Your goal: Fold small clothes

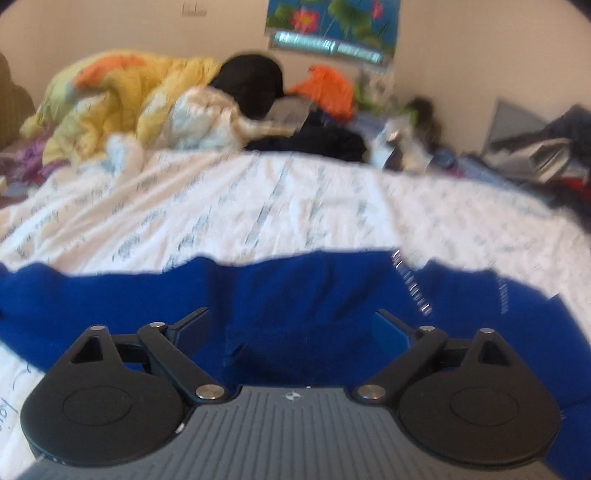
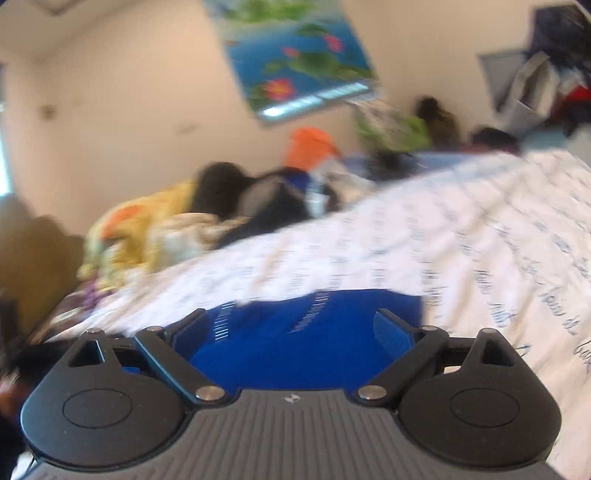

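Note:
A royal-blue garment (image 1: 295, 291) with small white lettering lies on the white printed bedsheet (image 1: 240, 199). In the left wrist view my left gripper (image 1: 293, 321) is open just above it, fingers spread wide over the cloth. The same blue garment shows in the right wrist view (image 2: 306, 339), with its edge toward the sheet (image 2: 424, 240). My right gripper (image 2: 291, 325) is open too, its fingers on either side of the cloth's corner area. Neither gripper holds anything. Both views are blurred.
A heap of yellow and orange bedding (image 1: 122, 96) and black clothes (image 1: 255, 81) lies at the far side of the bed. More clutter and dark clothes (image 1: 535, 144) pile up at the right. A lotus poster (image 1: 332, 26) hangs on the wall.

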